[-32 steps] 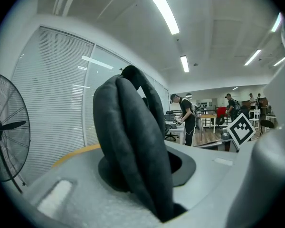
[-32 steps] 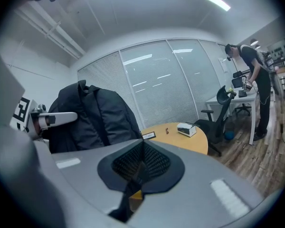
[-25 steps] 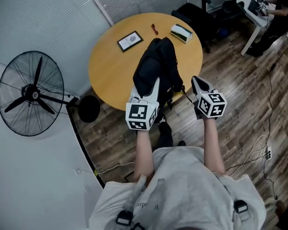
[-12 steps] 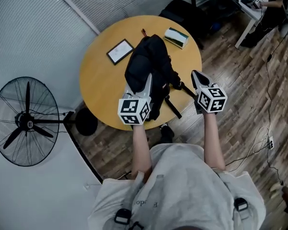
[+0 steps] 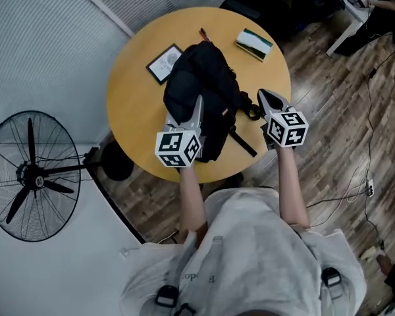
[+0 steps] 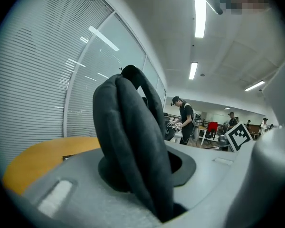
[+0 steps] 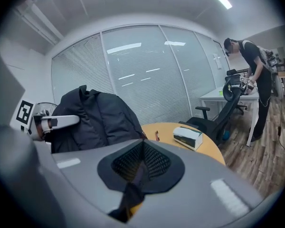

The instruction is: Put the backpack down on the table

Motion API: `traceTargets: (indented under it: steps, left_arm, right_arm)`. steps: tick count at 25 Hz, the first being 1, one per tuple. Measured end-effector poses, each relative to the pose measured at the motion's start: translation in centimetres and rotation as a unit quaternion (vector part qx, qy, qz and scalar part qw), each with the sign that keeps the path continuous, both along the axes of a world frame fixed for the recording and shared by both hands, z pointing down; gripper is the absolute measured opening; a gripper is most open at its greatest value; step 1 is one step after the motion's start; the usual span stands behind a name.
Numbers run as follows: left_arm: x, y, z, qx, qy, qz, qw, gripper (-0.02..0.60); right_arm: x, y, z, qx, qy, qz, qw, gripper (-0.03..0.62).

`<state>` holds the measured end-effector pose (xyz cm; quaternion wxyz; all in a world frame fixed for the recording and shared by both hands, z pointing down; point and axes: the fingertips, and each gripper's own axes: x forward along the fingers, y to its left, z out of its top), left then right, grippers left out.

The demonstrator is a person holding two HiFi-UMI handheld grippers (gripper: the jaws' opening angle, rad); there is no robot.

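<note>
backpack (image 5: 204, 87): soft, floppy, probably weighty | left claw (image 5: 198, 104): clenched on its padded fold | right claw (image 5: 263, 95): pinching strap (image 5: 251, 112) | best hold: padded top, over worktop (image 5: 131, 104)

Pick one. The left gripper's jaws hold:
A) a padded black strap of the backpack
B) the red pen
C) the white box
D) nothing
A: in the left gripper view, a padded black strap of the backpack is clamped between the left gripper's jaws.
</note>
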<state>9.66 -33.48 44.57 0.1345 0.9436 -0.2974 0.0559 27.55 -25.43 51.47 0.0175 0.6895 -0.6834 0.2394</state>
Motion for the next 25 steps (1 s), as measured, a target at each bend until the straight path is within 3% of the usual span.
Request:
traceTargets:
  steps: [7,14,25]
  left_arm:
    - [-6.5,-4.0,3.0,-0.025,0.029,-0.046,0.9982,0.084]
    - [-12.2,-5.5,5.7,-0.048,0.039,-0.121,0.9907,0.087]
    - [-21.3,-5.7,11.9,-0.094,0.036,-0.242,0.9649,0.089]
  right_arm:
    - [-6.6,-4.9,2.5,-0.026,0.016,-0.054,0.998,0.001]
    - [-11.8,-7.0,5.0,-0.05,0.016,-0.108,0.993,0.0]
    - [-20.2,-9.6,9.0,-0.079,0.023,-0.217,0.973,0.0]
